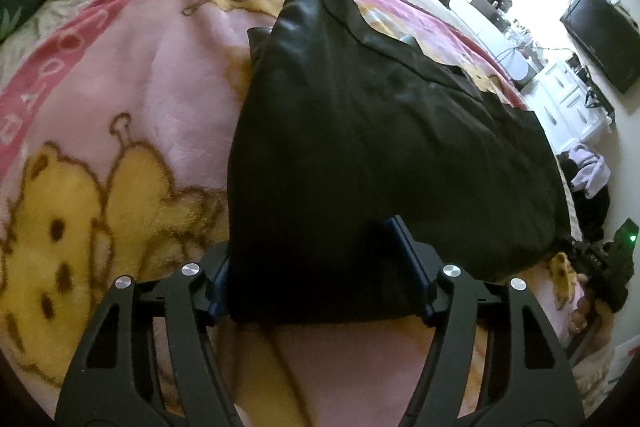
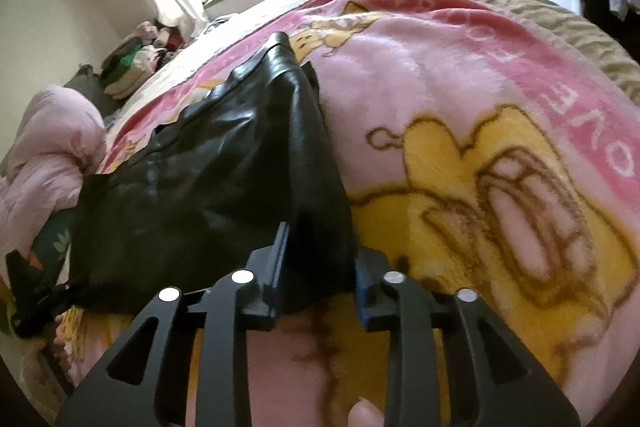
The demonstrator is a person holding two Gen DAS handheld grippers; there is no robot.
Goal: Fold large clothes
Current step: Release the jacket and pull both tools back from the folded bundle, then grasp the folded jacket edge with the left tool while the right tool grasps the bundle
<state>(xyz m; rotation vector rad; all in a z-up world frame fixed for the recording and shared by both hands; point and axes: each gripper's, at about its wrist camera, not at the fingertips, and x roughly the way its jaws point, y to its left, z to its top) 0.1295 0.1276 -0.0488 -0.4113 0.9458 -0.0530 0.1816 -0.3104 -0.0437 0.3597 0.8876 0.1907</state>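
Both near corners of the black garment [image 1: 360, 147] are pinched — left gripper [image 1: 320, 267], right gripper [image 2: 320, 267] — slippery fabric could be dragged askew on the blanket [image 2: 460, 99].

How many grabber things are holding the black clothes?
2. The left gripper has its fingers around the near edge of the black garment. The right gripper pinches the other near corner. More of the garment may be hidden underneath.
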